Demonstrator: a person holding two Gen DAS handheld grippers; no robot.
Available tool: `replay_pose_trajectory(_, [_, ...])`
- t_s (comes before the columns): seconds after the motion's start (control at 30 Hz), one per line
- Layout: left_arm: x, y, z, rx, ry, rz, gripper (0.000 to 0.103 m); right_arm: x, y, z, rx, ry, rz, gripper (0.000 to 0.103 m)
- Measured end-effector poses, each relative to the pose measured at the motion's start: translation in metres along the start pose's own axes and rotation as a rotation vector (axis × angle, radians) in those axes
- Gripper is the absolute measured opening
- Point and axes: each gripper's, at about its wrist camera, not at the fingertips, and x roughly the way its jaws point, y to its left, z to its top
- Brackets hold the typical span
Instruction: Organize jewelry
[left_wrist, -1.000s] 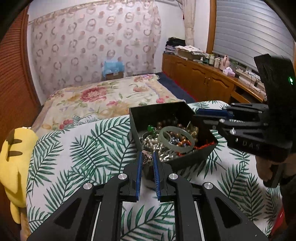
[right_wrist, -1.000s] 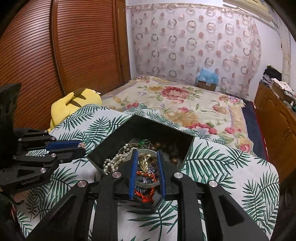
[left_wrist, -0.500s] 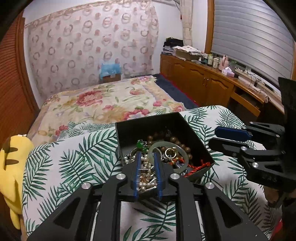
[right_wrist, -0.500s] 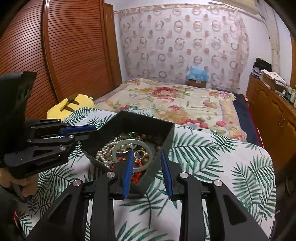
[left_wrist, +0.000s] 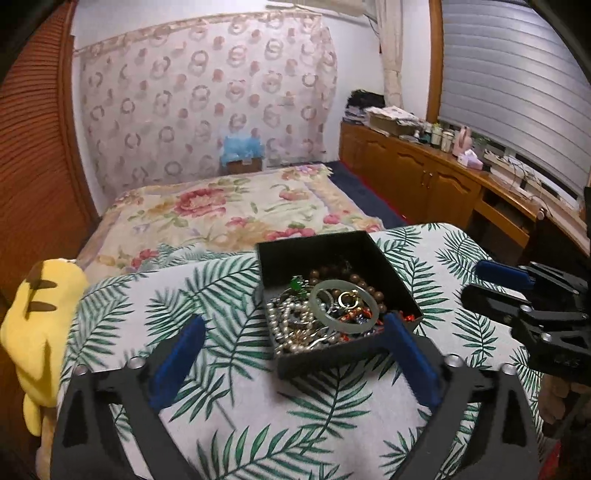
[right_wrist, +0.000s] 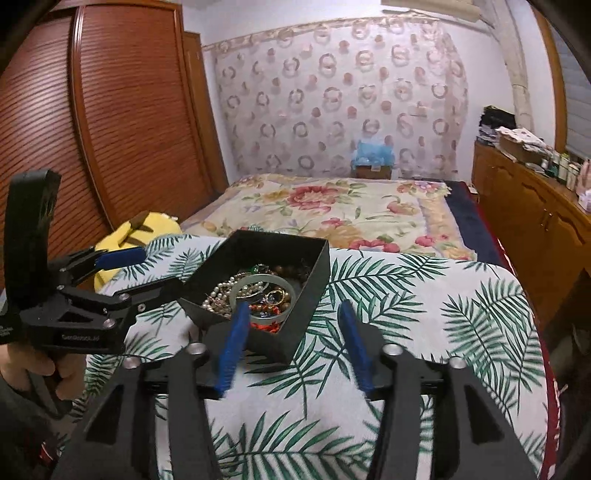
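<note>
The black box (left_wrist: 334, 254) sits open on my leaf-print cloth, turned at an angle so one corner points near, its far half bare and dark. My jewelry lies heaped in its near half: a pale green bangle (left_wrist: 343, 308) resting flat on top, a tangle of pearl strands (left_wrist: 282, 321) to its left, brown wooden beads (left_wrist: 354, 278) curving behind it. A small green stone (left_wrist: 295, 283) shows at the bangle's far-left edge, a gold ring (left_wrist: 347, 298) lies inside the bangle, and red bits (right_wrist: 264, 326) crowd the near corner.

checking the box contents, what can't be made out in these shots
- Left wrist view: near right corner of the black box is covered by a blue finger pad.
- Right wrist view: tangled jewelry under the jade bangle is too small to separate.
- Both views: box floor is buried.
</note>
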Motion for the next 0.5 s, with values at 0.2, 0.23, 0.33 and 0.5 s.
replay_pose_trajectory(0.2, [-0.028,0.003,-0.011,-0.024,-0.031,0.027,0.095,-0.031,0.007,-0.007,0.038,-0.060,-0.045,0.090])
replay_pose_trajectory(0.23, [-0.032,0.004,-0.013,-0.032,-0.030,0.034,0.095,-0.035,0.009,-0.008,0.036,-0.070,-0.053,0.092])
replay_pose_trajectory(0.33, [-0.041,0.007,-0.019,-0.053,-0.030,0.042,0.095,-0.044,0.013,-0.010,0.033,-0.085,-0.069,0.096])
replay_pose_trajectory(0.5, [-0.053,0.007,-0.023,-0.063,-0.045,0.057,0.095,-0.048,0.017,-0.014,0.031,-0.095,-0.084,0.098])
